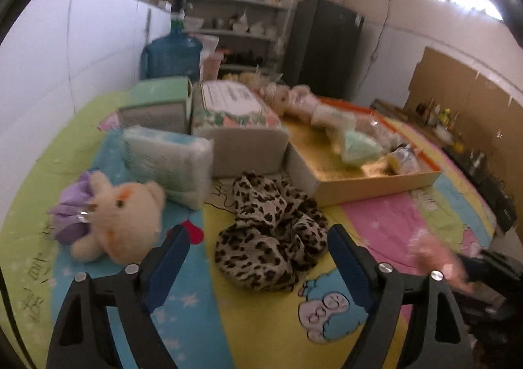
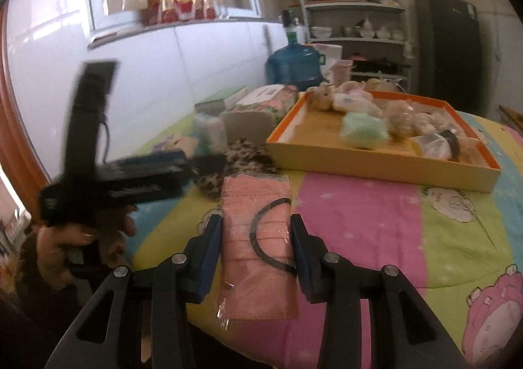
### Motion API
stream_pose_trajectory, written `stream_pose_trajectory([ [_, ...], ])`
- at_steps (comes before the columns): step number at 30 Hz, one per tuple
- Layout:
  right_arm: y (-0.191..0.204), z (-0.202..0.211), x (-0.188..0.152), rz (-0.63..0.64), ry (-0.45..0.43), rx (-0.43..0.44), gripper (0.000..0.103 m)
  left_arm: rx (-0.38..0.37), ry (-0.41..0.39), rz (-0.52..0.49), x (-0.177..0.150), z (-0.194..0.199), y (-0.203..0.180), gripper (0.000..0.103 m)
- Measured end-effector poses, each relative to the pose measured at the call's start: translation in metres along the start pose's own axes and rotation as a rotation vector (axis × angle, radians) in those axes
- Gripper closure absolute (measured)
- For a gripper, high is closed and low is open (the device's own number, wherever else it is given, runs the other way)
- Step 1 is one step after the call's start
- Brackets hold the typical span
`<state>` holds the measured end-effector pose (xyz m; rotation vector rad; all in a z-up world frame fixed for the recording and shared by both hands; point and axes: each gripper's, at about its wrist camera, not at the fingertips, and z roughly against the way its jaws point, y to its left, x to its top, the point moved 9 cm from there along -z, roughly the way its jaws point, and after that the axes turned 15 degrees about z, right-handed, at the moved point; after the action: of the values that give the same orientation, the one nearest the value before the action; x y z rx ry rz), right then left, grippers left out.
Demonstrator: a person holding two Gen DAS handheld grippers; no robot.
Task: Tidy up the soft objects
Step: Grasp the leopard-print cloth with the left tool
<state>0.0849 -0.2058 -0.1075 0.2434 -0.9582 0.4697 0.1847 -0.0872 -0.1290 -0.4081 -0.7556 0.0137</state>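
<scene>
On the bright cartoon-print quilt [image 1: 268, 333], going from the left, I see a cream plush toy [image 1: 124, 221] lying on its side against a purple cloth bundle [image 1: 70, 215], with a soft pack of tissues [image 1: 166, 163] just behind it. My left gripper [image 1: 258, 257] hangs with its fingers spread wide and nothing between the pads; beyond its tips lies a crumpled leopard-print cloth [image 1: 271, 235], close to them, though I cannot tell whether they touch it. Behind the cloth stand a green box [image 1: 157, 104] and a floral box [image 1: 235, 114], side by side. To the right of those sits the shallow cardboard tray [image 1: 376, 185] with an orange rim, already holding several soft things: small plush toys [image 1: 294, 97] at the far end and a pale green bagged piece [image 1: 359, 146] nearer the middle. In the right wrist view the left gripper's body shows blurred at the left, with the hand [image 2: 65, 244] around its handle. My right gripper [image 2: 258, 238] is clamped on a pink packet [image 2: 258, 244] wrapped in clear plastic, with a black loop across it; the packet is held above the quilt, near the front of the tray [image 2: 385, 166]. At the back I can see a blue water jug [image 2: 294, 64], a shelf unit [image 2: 356, 6] and a dark cabinet [image 2: 447, 45].
</scene>
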Motion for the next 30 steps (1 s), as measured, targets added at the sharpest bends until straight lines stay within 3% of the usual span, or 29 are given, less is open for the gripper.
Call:
stream_pose_trajectory([
  [6,-0.008,0.007,0.0,-0.026,-0.034,0.024,0.061,0.021,0.084,0.02,-0.005,-0.021,-0.009,0.023],
  [8,-0.012,0.005,0.002,-0.036,-0.036,0.026,0.061,0.063,0.07,-0.01,-0.007,-0.024,-0.013,0.029],
  [11,-0.013,0.009,0.004,-0.04,-0.041,0.022,0.061,0.06,0.064,-0.029,-0.009,-0.026,-0.019,0.054],
  [13,-0.013,0.011,0.006,-0.042,-0.049,0.019,0.061,0.048,0.056,-0.024,-0.009,-0.025,-0.018,0.077],
  [15,-0.011,0.012,0.008,-0.042,-0.055,0.019,0.061,0.02,0.052,-0.008,-0.009,-0.021,-0.018,0.083],
  [22,-0.006,0.018,0.02,-0.03,-0.072,-0.005,0.061,-0.003,-0.051,0.041,-0.003,0.015,-0.014,0.084],
  [30,-0.005,0.03,0.038,-0.013,-0.117,-0.036,0.061,0.006,-0.192,0.02,0.013,0.067,-0.022,0.084],
])
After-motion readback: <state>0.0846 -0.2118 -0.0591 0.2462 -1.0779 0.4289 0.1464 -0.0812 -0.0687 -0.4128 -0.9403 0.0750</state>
